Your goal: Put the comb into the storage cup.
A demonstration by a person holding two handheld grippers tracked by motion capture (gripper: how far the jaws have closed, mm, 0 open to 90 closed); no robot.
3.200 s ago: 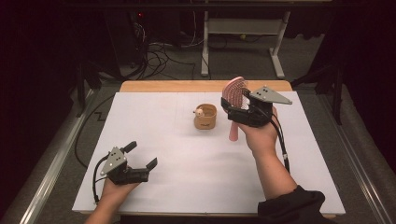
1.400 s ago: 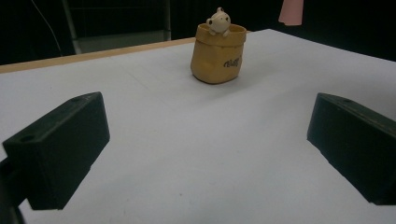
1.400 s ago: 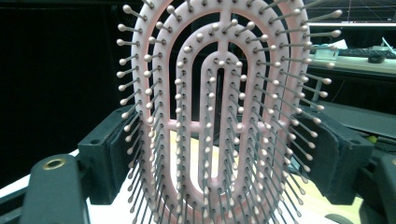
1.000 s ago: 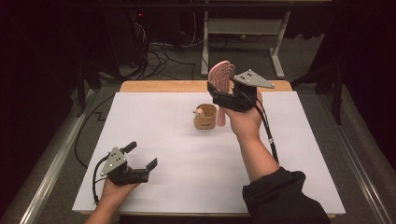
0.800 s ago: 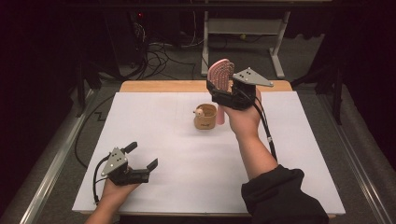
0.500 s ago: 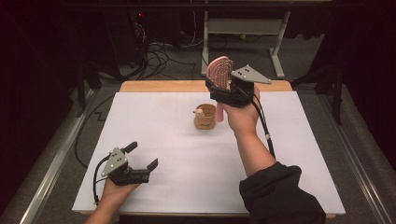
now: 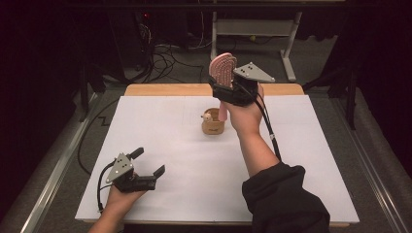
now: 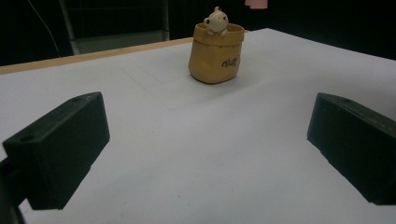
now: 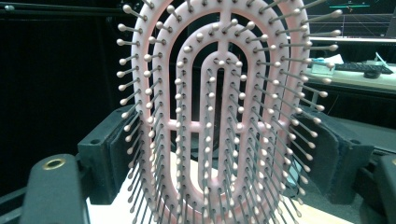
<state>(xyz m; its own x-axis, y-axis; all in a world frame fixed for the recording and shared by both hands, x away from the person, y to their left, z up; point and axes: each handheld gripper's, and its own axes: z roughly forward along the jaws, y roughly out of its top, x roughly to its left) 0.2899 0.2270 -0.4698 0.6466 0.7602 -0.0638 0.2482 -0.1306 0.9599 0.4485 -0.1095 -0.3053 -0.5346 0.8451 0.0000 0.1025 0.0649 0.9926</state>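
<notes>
My right gripper [image 7: 226, 91] is raised over the far middle of the table, shut on a pink paddle hairbrush [image 7: 222, 68] that it holds upright. In the right gripper view the bristled head [image 9: 219, 107] faces the camera, and the pads [image 9: 334, 154] press on its edges. The brush handle [image 7: 222, 112] points down, and its tip [image 8: 256, 3] hangs just above and beyond a small yellow cup [image 7: 213, 124] with a bear figure on its rim [image 8: 215, 21]. My left gripper [image 7: 149, 161] rests at the table's front left, open, with nothing between its jaws [image 8: 205, 149].
A white sheet [image 7: 301, 160] covers the table, and a wooden edge [image 7: 165, 90] shows at the far side. Beyond it are cables on the floor [image 7: 165, 58] and a metal stand's legs [image 7: 286, 53]. A metal rail [image 7: 53, 179] runs along the left.
Since the earliest frame my right gripper has carried the brush left and higher, bringing the handle over the cup. Over the last second it shifted only slightly. The left gripper has stayed still.
</notes>
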